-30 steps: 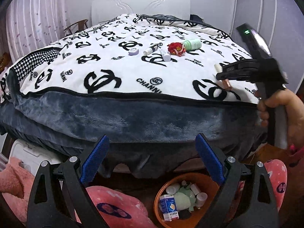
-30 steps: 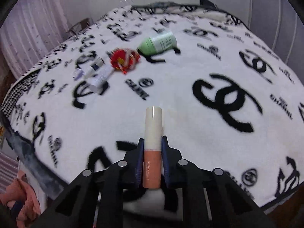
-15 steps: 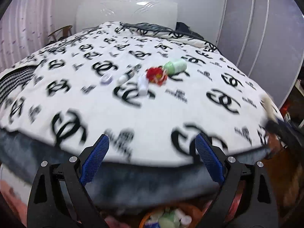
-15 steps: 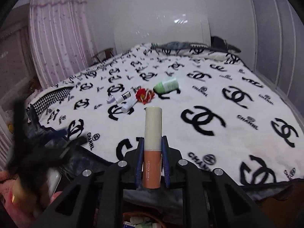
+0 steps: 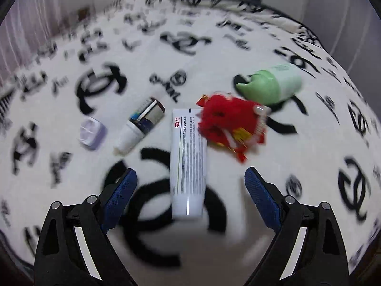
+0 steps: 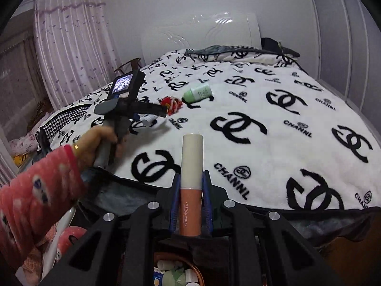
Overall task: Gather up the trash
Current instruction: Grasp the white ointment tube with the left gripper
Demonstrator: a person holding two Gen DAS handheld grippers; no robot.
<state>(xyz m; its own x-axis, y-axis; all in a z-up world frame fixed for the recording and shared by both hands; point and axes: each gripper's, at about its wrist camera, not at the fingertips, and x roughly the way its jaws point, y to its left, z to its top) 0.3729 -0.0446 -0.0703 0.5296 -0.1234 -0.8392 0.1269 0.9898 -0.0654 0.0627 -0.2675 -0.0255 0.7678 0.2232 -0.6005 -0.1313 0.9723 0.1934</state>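
Trash: white printed squeeze tube, red tasselled ornament, green-and-white bottle, small white-capped tube and lilac square case lie clustered on the logo-print white blanket.
Left gripper: jaws wide apart, empty, now hovering directly over the white tube; a second ago it hung below the bed edge.
Right gripper: clamped on a peach-and-cream lipstick stick, drawn back off the bed to above the brown round basket of collected items.
Left hand: pink sleeve, reaching over the blanket.
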